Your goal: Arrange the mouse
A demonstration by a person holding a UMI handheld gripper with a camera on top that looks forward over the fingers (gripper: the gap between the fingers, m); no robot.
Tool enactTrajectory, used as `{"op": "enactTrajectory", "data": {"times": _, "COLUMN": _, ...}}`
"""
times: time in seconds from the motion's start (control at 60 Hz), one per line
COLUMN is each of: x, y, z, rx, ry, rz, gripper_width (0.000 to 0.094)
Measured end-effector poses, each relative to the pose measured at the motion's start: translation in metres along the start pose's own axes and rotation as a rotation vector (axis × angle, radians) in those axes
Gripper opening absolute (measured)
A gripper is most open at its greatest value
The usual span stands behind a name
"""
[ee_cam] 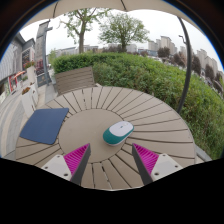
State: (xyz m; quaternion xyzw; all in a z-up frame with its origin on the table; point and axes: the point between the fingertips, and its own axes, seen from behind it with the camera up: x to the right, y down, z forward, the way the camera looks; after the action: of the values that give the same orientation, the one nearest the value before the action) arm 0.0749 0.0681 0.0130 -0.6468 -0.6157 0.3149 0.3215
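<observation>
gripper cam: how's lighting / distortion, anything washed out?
Gripper view: flat overcast daylight, no hard shadows on the table; sky blown white; strong fisheye bends the slats and horizon; mouse sharp, just ahead of the open gripper.

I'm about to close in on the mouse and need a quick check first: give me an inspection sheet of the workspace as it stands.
Surface: round slatted wooden table, outdoors.
Job's things: mouse lies on a round tan mat, just ahead of the tongs and a little off centre toward the right finger.
Clutter: blue pad on the table beside the mat.
Grippers: tongs open, holding nothing; the mouse is beyond the fingertips, not between them.
Cables: nothing seen.
Surroundings: wooden bench past the table, hedge, trees, buildings behind.
</observation>
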Motion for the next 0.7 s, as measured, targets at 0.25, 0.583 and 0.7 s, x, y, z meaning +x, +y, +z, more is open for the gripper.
{"op": "enactTrajectory", "data": {"times": 0.25, "x": -0.003, "y": -0.019, "z": 0.072, "rx": -0.053, "ry": -0.011, "rz": 0.008, "gripper_width": 0.0852}}
{"op": "enactTrajectory", "data": {"times": 0.583, "x": -0.016, "y": -0.039, "z": 0.103, "rx": -0.057, "ry": -0.067, "rz": -0.071, "gripper_width": 0.0829}}
{"op": "enactTrajectory", "data": {"times": 0.7, "x": -0.014, "y": -0.040, "z": 0.104, "rx": -0.051, "ry": -0.069, "rz": -0.073, "gripper_width": 0.0654}}
